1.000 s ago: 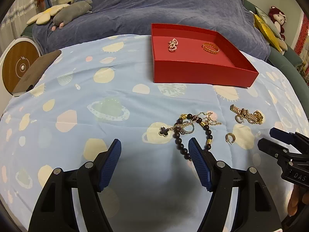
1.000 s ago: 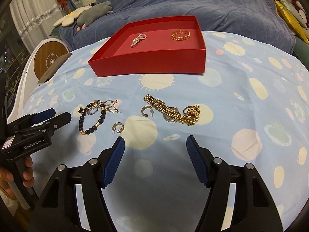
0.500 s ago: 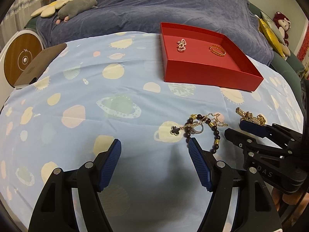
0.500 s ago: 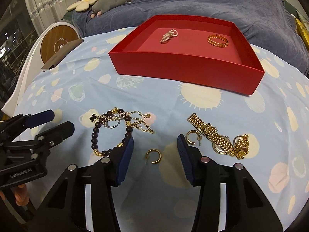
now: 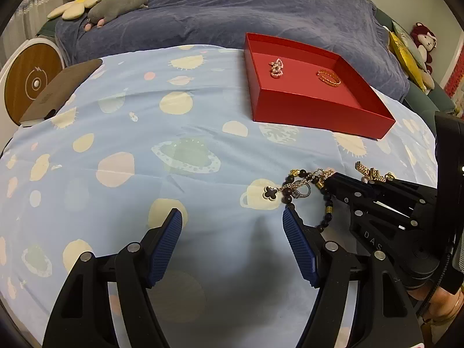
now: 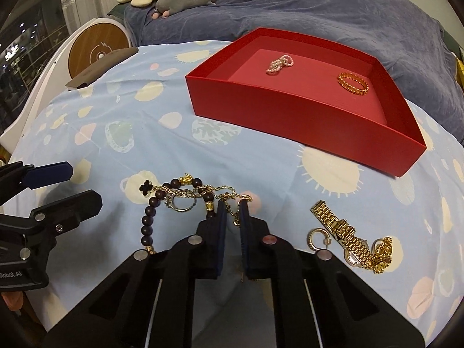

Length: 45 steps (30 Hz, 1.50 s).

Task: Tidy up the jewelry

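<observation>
From the left wrist view we see our left gripper (image 5: pixel 232 240) tilted down over a smooth pale-blue sheet (image 5: pixel 145 133) printed with cream planets and suns; its ribbed blue fingers (image 5: pixel 166 246) stand wide apart with only cloth between them. Just beyond the right-hand finger lies a tangle: a dark round-beaded bracelet (image 5: pixel 326 217), a fine gold chain with a black clover charm (image 5: pixel 270 192) and a thin ring. The right gripper (image 5: pixel 333 181) reaches in low from the right, its black frame lying over that tangle, and past it shows part of a flat gold link band (image 5: pixel 368 171). Farther off sits a square red cardboard box (image 5: pixel 319 113) with a small pearl piece (image 5: pixel 277 68) and a gold ring (image 5: pixel 328 77) inside. Behind it rises a blue-grey plush blanket (image 5: pixel 246 8)

From the right wrist view, the right gripper (image 6: pixel 232 211) points down at the tangle with its fingers (image 6: pixel 221 220) drawn nearly together; the fine gold chain (image 6: pixel 232 195) runs into the narrow gap, though we cannot tell whether it is pinched. The beaded bracelet (image 6: pixel 148 220) curves to the near left, the link band (image 6: pixel 339 226) with a small gold hoop (image 6: pixel 314 237) lies to the right, and the red box (image 6: pixel 290 116) is far right. The left gripper (image 6: pixel 63 185) enters from the left, open
</observation>
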{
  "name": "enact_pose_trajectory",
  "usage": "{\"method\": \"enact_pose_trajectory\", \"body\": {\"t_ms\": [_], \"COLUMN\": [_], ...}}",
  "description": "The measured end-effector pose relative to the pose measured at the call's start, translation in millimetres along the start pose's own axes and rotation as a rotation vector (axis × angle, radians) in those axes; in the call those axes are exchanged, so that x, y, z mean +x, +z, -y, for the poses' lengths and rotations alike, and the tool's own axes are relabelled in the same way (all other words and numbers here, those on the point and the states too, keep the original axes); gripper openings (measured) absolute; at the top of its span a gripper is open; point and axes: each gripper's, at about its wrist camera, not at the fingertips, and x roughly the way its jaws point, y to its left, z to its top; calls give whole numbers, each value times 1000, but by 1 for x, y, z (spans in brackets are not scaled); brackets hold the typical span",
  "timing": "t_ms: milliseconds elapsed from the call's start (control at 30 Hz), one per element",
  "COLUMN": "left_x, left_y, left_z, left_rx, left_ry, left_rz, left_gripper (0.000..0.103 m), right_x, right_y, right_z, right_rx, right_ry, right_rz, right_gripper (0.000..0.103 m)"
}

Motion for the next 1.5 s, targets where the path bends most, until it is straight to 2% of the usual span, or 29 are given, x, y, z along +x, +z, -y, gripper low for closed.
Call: {"method": "enact_pose_trajectory", "body": {"t_ms": [133,400,567,800,1100,1300,1500], "left_x": [1,3,5,12,28,35,46], "left_y": [2,3,6,12,8,5,-3], "left_z": [3,19,43,83,136,175,211], "left_rx": [0,15,53,96,182,246,292], "left_ry": [0,-3,-19,-80,-111,-164,-187], "left_rz": [5,6,11,2,1,0,-15], "left_gripper": [69,69,69,69,69,69,50], "right_x": [-11,-75,-113,-152,-176,-193,-193], "right_y": [-1,8,10,-3,-41,-60,-71], "right_z": [10,40,65,107,156,179,185], "right_rx": [52,121,156,237,326,382,393], "right_ry": [30,43,4,-53,-119,-138,-132], "right_rz": [6,149,240,309,313,320,302], "right_gripper": [2,2,2,2,2,2,2]}}
